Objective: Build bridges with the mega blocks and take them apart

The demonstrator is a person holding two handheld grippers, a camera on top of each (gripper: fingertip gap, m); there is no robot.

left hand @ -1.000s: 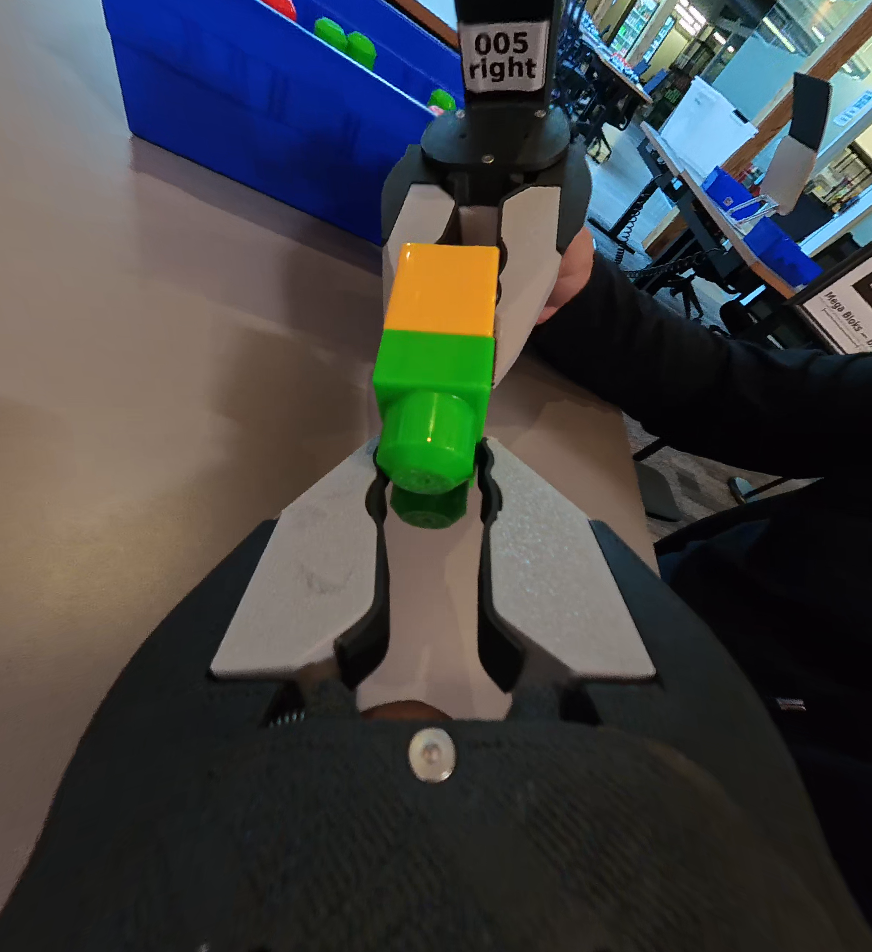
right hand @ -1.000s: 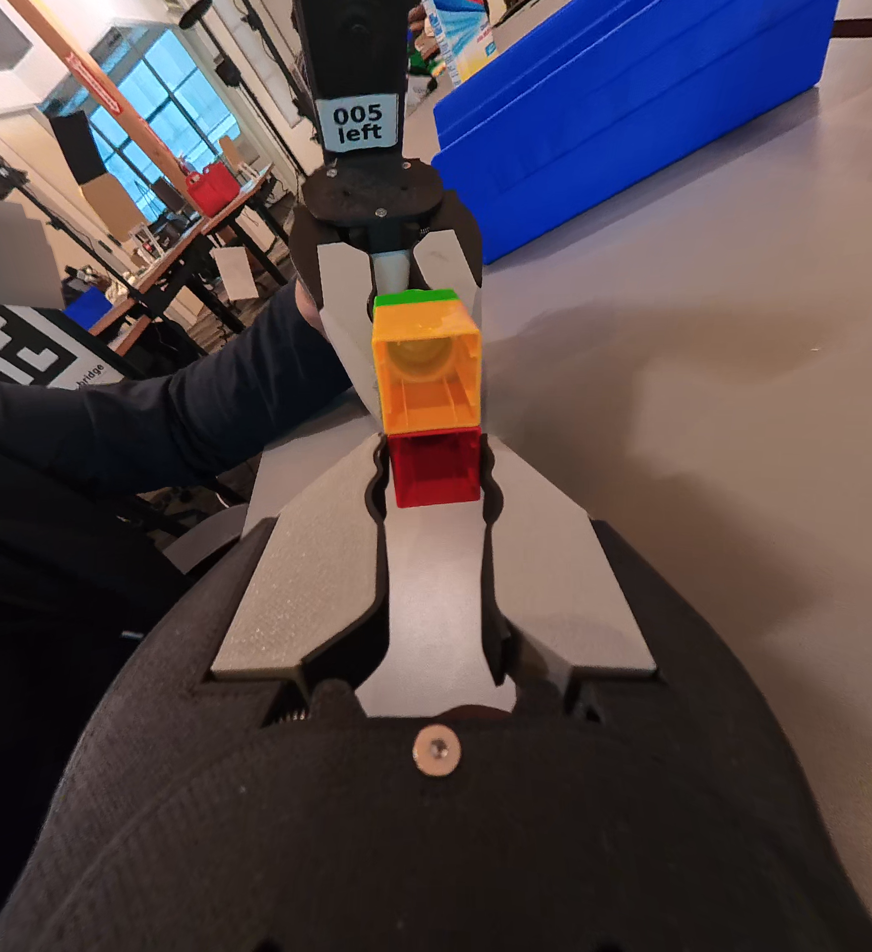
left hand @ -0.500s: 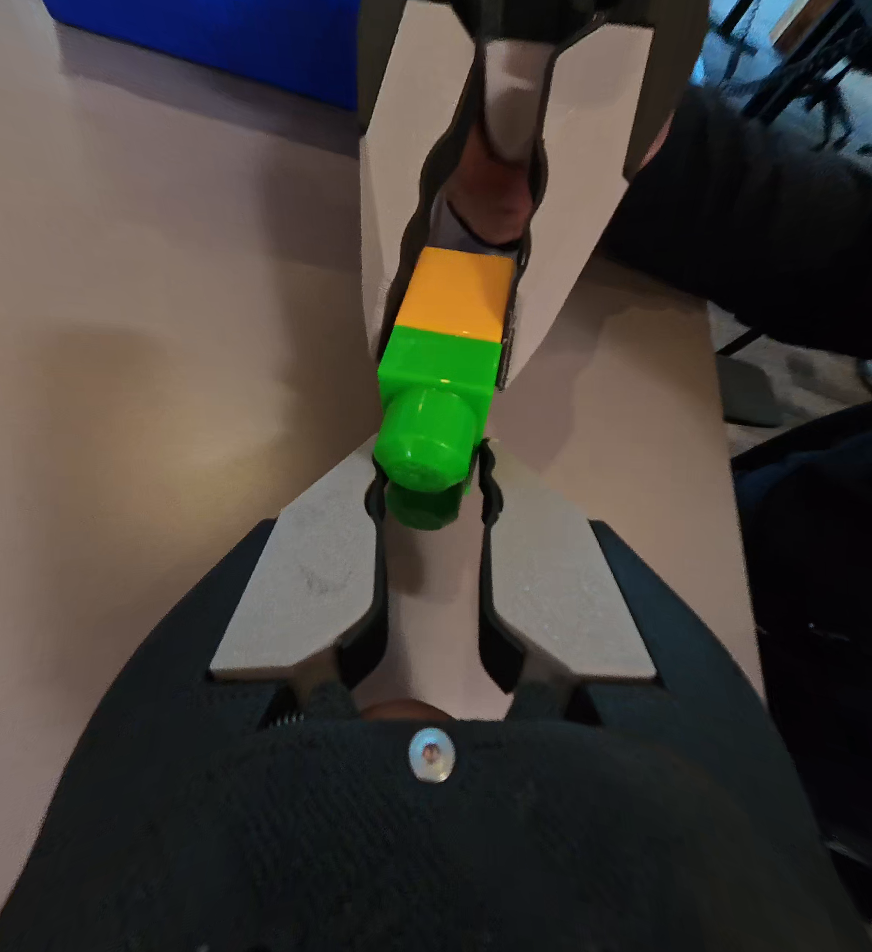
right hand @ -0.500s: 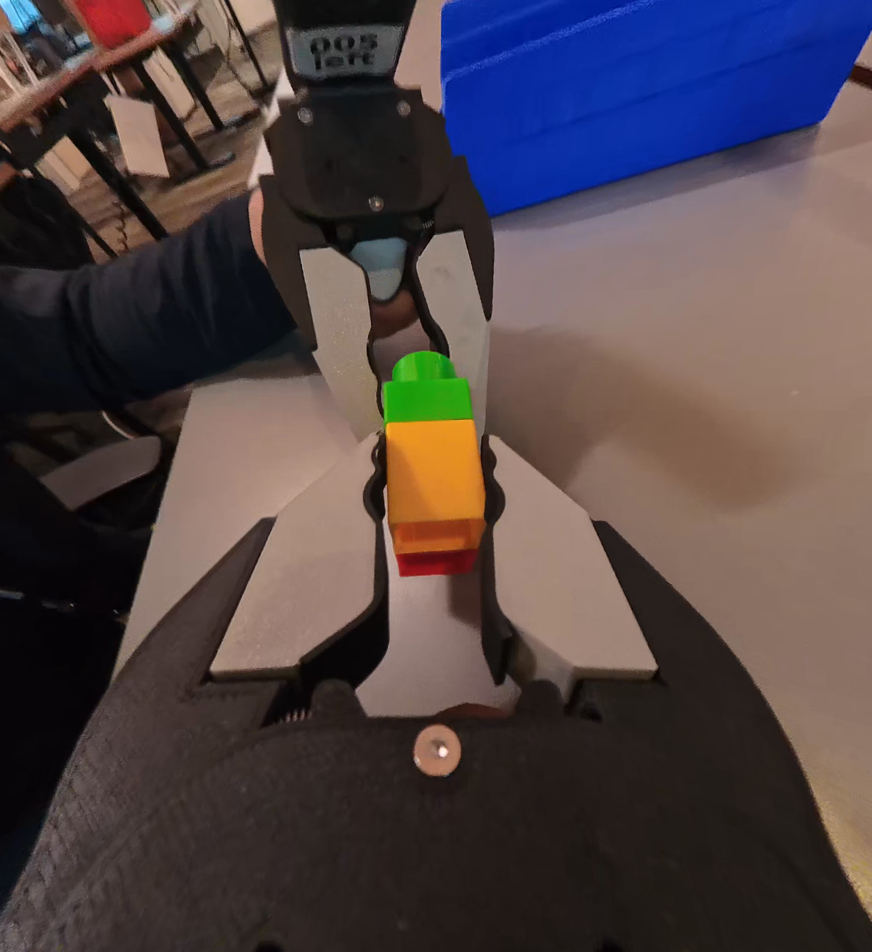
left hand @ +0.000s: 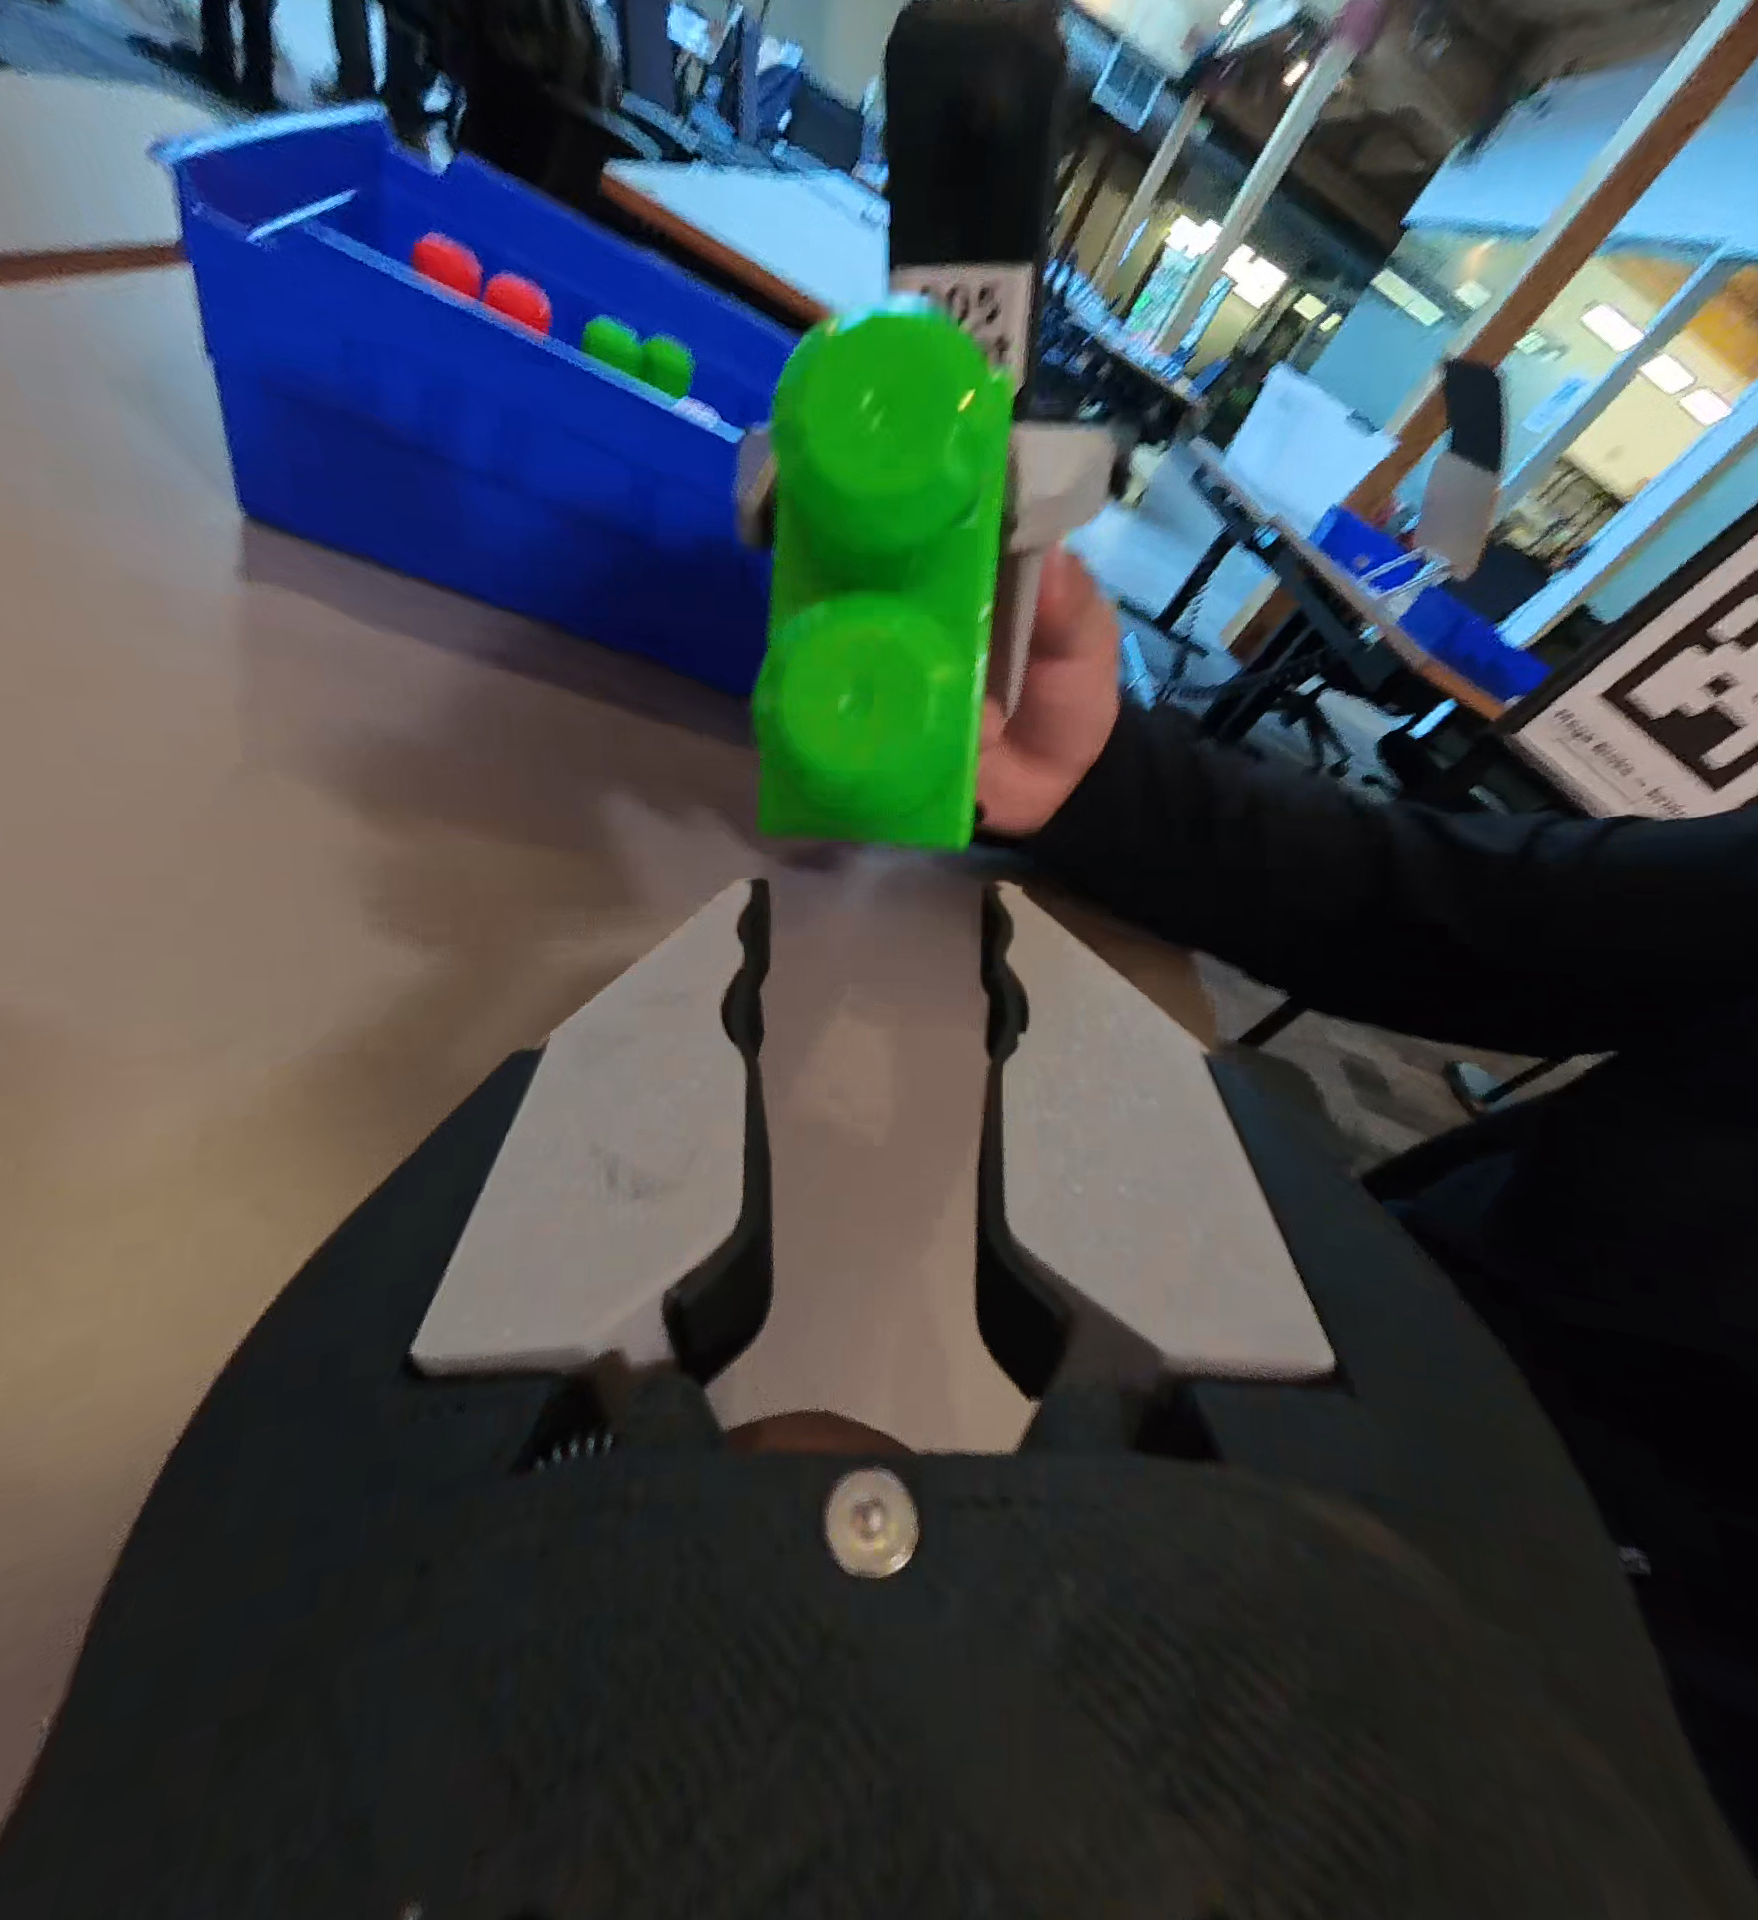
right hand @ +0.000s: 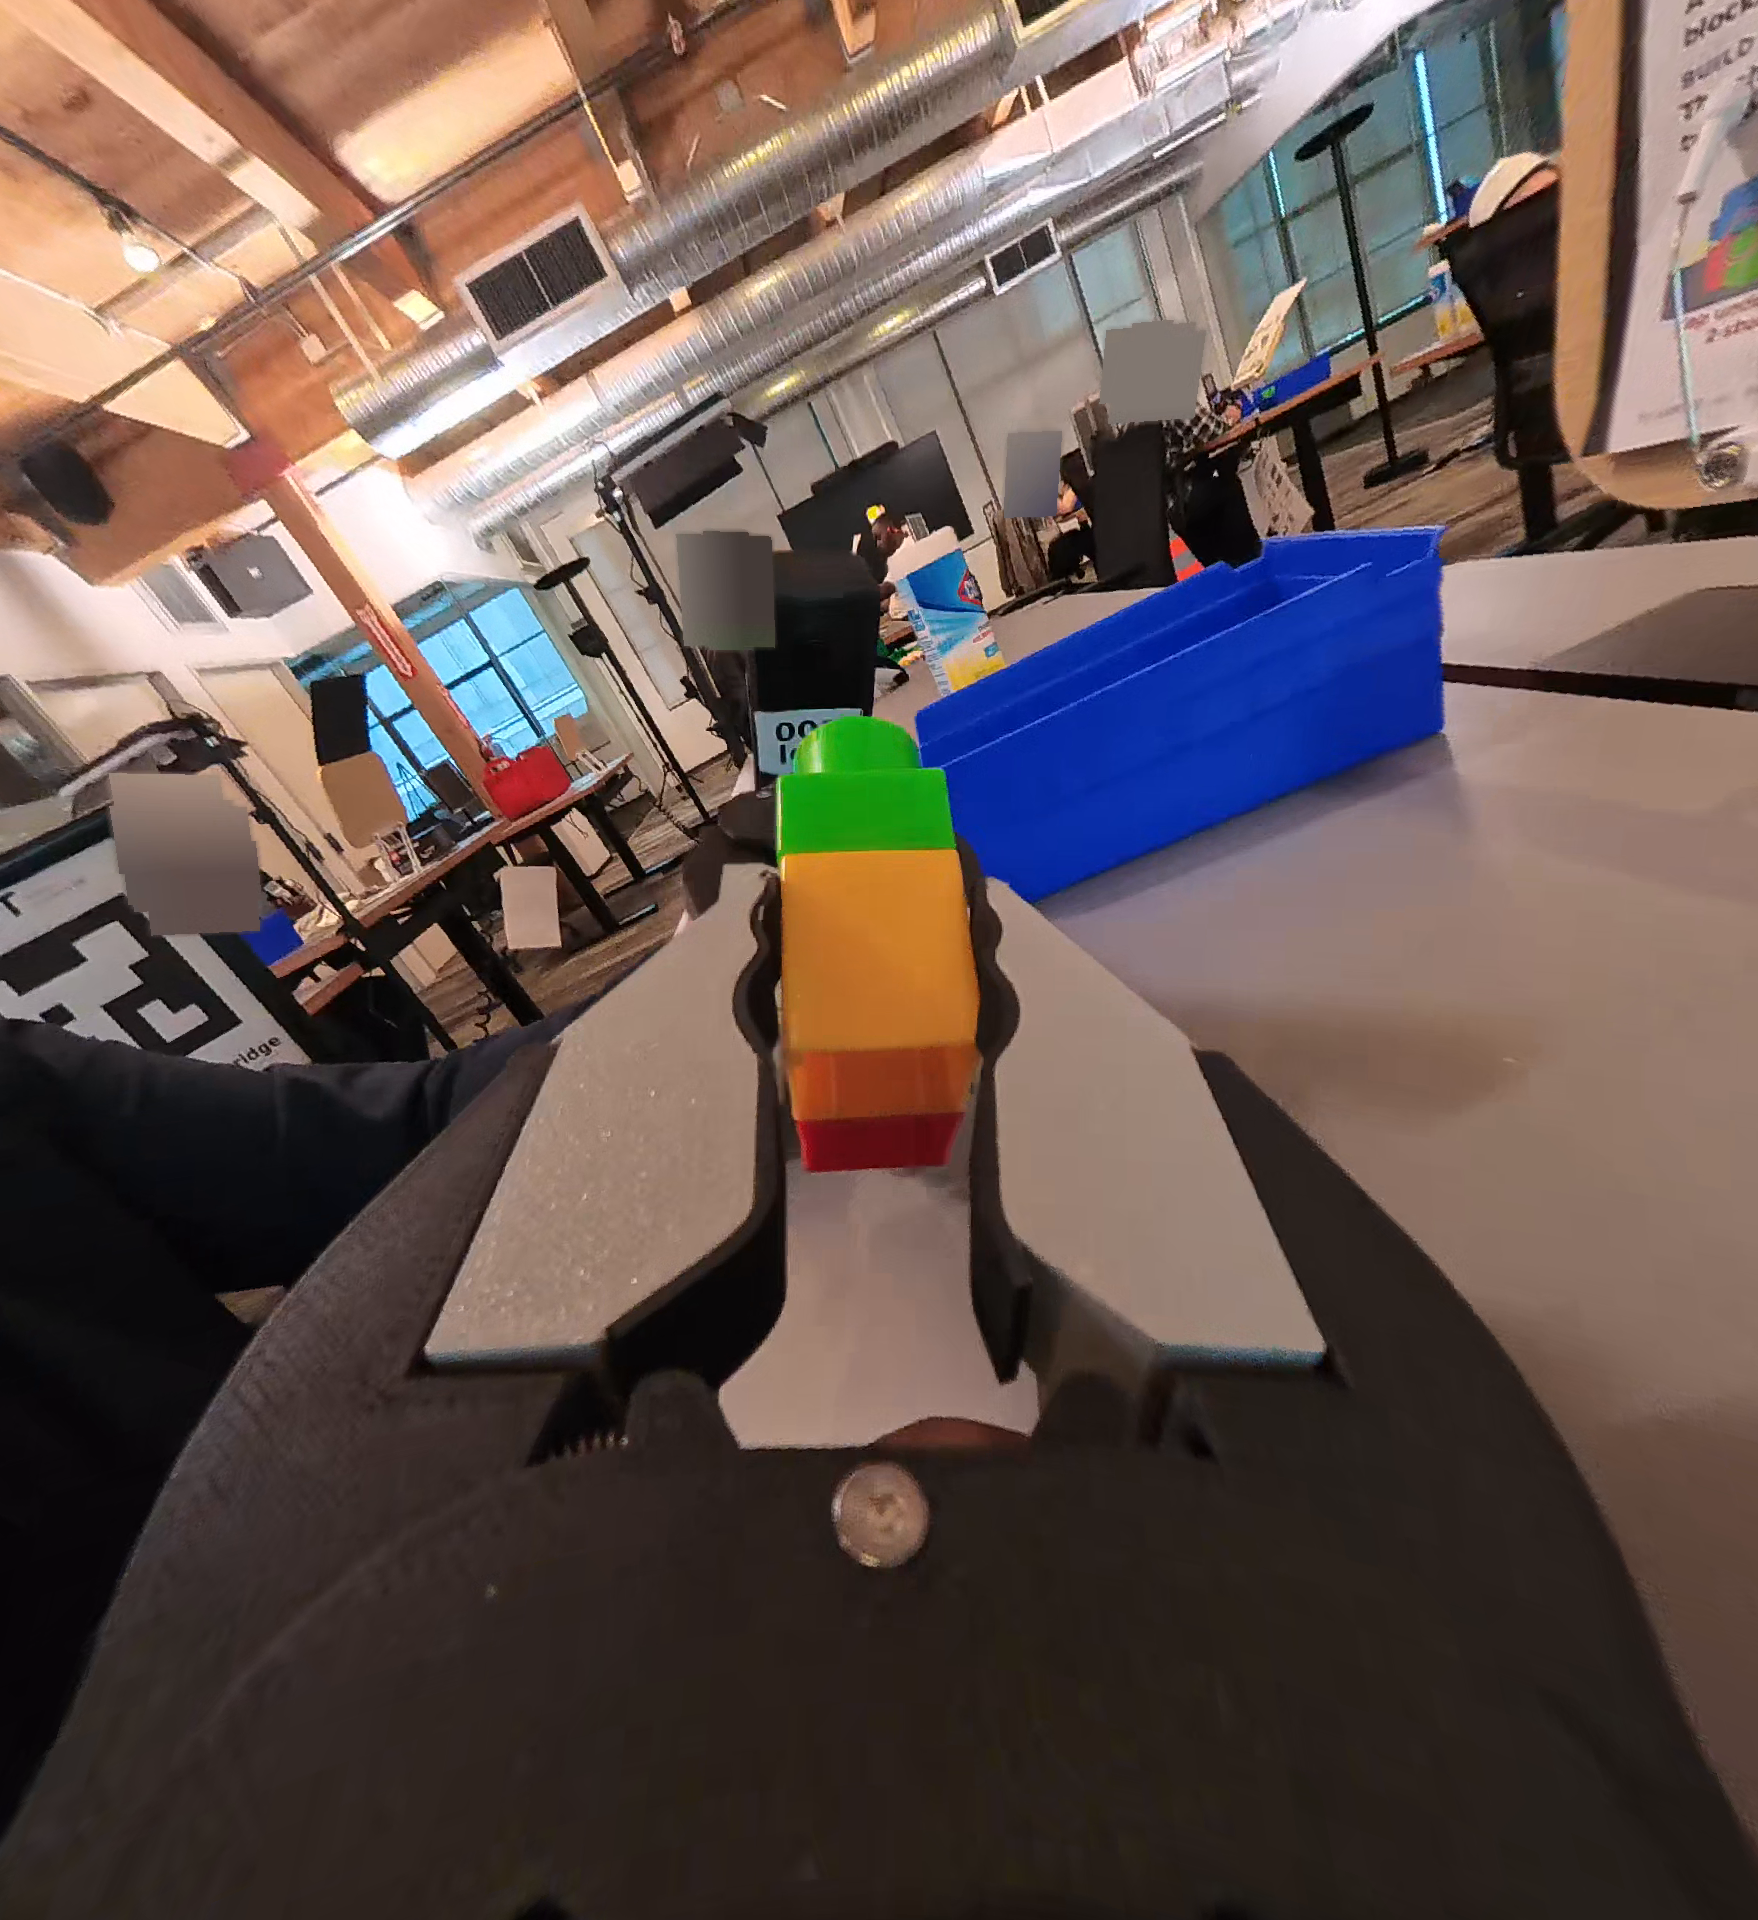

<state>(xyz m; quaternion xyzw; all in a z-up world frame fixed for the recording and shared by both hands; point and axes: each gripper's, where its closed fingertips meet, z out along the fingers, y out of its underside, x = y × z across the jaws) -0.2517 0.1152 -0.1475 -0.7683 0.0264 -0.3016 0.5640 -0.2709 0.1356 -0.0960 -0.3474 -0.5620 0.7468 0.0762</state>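
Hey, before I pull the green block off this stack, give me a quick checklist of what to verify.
1. Grip: right tongs shut on the yellow block: ok.
2. Free hand: left tongs open and empty: ok.
3. Alignment: green block just beyond the left tips, in line: ok.
4. Green joined to yellow: ok.
5. How firmly the red block sits under yellow: cannot tell.
6. Drop-off: blue bin in sight: ok.
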